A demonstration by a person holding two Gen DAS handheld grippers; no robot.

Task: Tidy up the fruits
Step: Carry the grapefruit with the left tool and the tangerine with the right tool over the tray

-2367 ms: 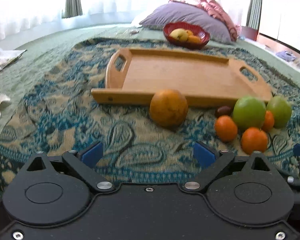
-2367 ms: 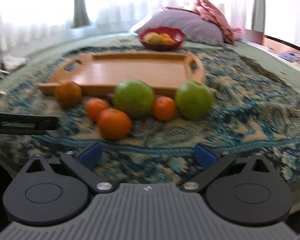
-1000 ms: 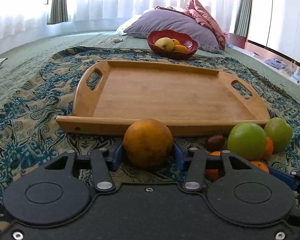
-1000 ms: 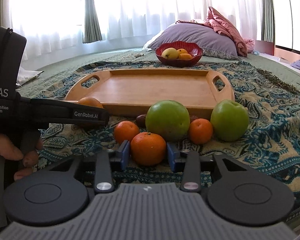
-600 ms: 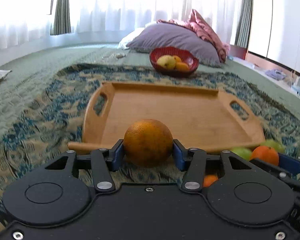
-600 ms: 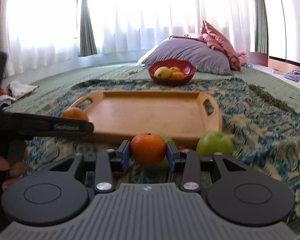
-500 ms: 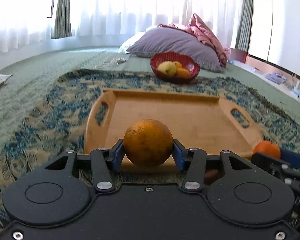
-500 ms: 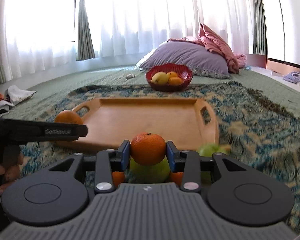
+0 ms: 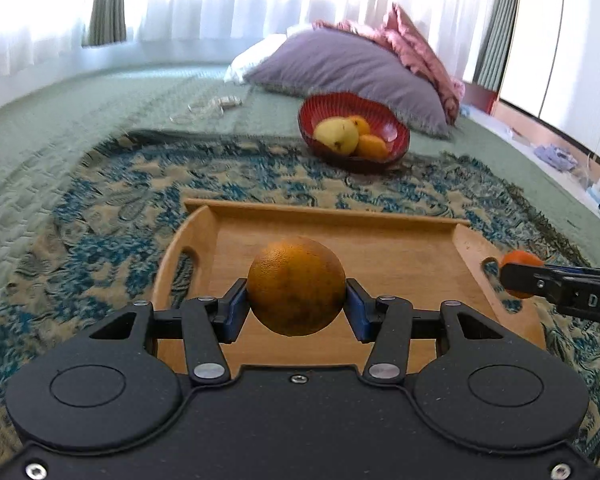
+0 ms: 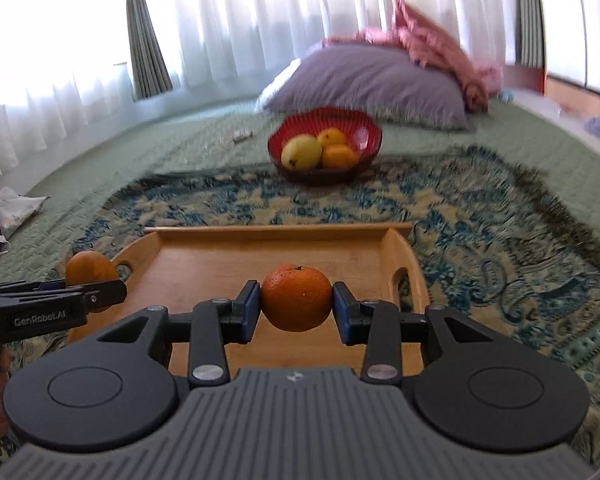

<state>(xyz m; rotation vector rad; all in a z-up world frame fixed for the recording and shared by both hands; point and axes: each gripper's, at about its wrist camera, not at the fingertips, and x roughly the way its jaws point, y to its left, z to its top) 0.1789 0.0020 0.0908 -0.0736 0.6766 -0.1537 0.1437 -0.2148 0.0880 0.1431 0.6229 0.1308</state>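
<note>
A large, dull brownish orange (image 9: 296,286) with speckled skin is clamped between the blue pads of the left gripper (image 9: 296,308), held above the near half of a wooden tray (image 9: 400,248). A smaller, bright mandarin (image 10: 296,298) is pinched the same way in the right gripper (image 10: 296,312), also over the tray's near edge. Farther off at 12 o'clock, a red bowl (image 10: 364,128) of yellow fruit sits on the patterned blanket (image 10: 500,240), before a purple pillow (image 10: 372,80).

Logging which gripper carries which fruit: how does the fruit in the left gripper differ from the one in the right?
The large orange in the left gripper is bigger, duller and brown-mottled; the small orange in the right gripper is bright and shows its stem. Both are clamped above the wooden tray.
</note>
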